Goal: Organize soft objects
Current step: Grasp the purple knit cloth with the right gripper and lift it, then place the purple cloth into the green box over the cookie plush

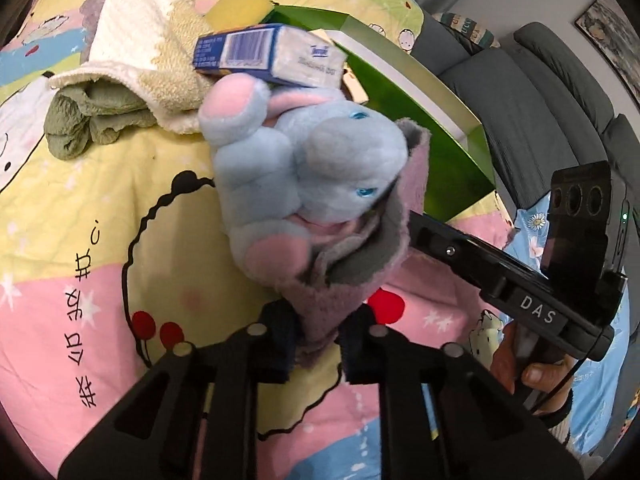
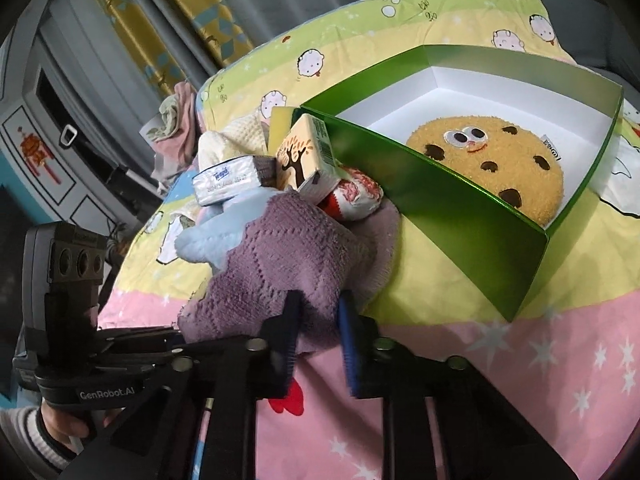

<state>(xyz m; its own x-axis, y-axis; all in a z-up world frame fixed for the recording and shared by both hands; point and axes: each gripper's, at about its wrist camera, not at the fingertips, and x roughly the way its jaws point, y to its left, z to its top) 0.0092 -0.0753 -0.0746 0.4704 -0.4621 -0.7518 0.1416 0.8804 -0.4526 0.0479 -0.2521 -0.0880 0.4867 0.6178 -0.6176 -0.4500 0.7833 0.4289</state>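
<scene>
**Purple knit cloth pinched at two edges, with a loose load riding on it**

Purple knit is bunching between both sets of pads: the left gripper (image 1: pixel 316 344) is pinching the near edge of the purple cloth (image 1: pixel 320 300), and the right gripper (image 2: pixel 318 340) is pinching another edge of the same cloth. Each pair of jaws is standing nearly together with only fabric between them.

The cloth is lying on the cartoon-print bedspread (image 1: pixel 100 208), just beside the green box (image 2: pixel 472 216), and it is carrying a blue plush elephant (image 1: pixel 296 168). A blue tissue pack (image 1: pixel 264 54), a tree-print carton (image 2: pixel 304 156) and a red-and-white wrapped packet (image 2: pixel 356 194) are leaning against the heap near the box wall; whether they are resting on the cloth or only touching it, I cannot tell.

The risks, as I judge them:

- Lifting the cloth is likely to be tipping the elephant off, since nothing is gripping the toy itself.
- Uneven pulling by the two hands could be stretching the knit or slipping it from one pair of pads, because each bite is taking only a thin edge.
- The packs may be tumbling onto the bedspread as the heap shifts.
- Dragging toward the box could be catching its near wall and shoving it, with the cookie plush (image 2: pixel 492 164) already lying inside.
</scene>
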